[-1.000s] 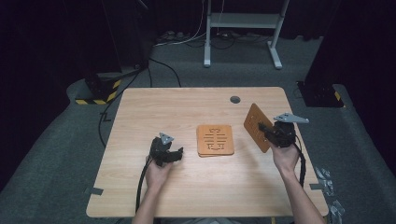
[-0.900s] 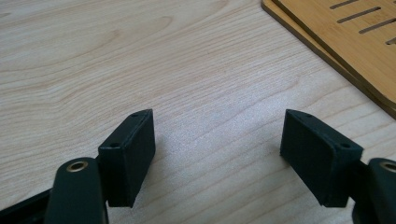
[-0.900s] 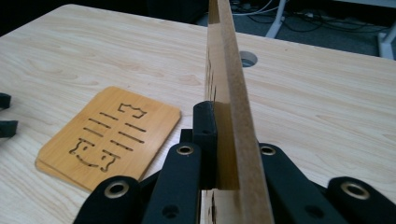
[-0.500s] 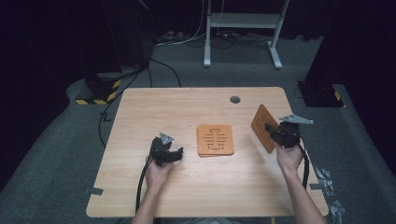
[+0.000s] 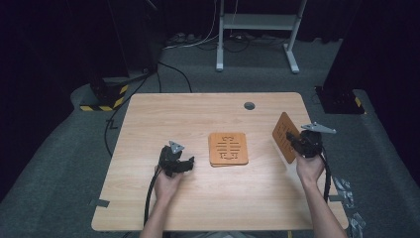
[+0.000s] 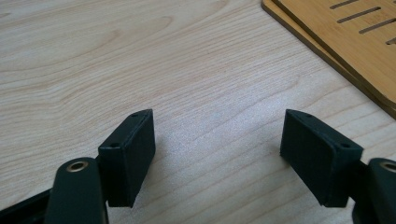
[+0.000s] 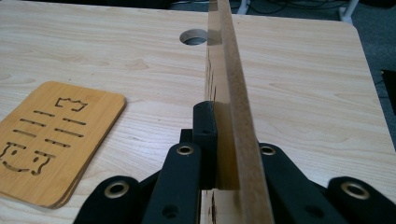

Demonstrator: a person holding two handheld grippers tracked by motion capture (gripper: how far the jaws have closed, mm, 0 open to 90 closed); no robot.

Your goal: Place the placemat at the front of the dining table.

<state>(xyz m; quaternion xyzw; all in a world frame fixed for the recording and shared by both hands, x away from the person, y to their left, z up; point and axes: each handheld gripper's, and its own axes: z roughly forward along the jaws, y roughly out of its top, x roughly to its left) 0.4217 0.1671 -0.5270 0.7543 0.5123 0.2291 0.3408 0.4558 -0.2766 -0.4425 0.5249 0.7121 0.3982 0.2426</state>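
A stack of slotted bamboo coasters (image 5: 228,148) lies flat at the middle of the table, and shows as well in the left gripper view (image 6: 355,42) and the right gripper view (image 7: 51,140). My right gripper (image 5: 294,142) is shut on a single bamboo coaster (image 5: 284,134), held on edge above the table's right side. In the right gripper view that coaster (image 7: 229,70) stands edge-on, pinched in the right gripper (image 7: 226,114). My left gripper (image 5: 185,163) rests left of the stack, open. Its jaws (image 6: 217,126) stand wide over bare wood with nothing between them.
A round cable hole (image 5: 249,105) sits near the table's far edge, also seen past the held coaster (image 7: 194,36). The wooden table (image 5: 198,208) is surrounded by grey floor. A metal stand (image 5: 257,34) and cables lie beyond it.
My right gripper has carried the held coaster to the right and slightly down, away from the stack. The left gripper has stayed where it was.
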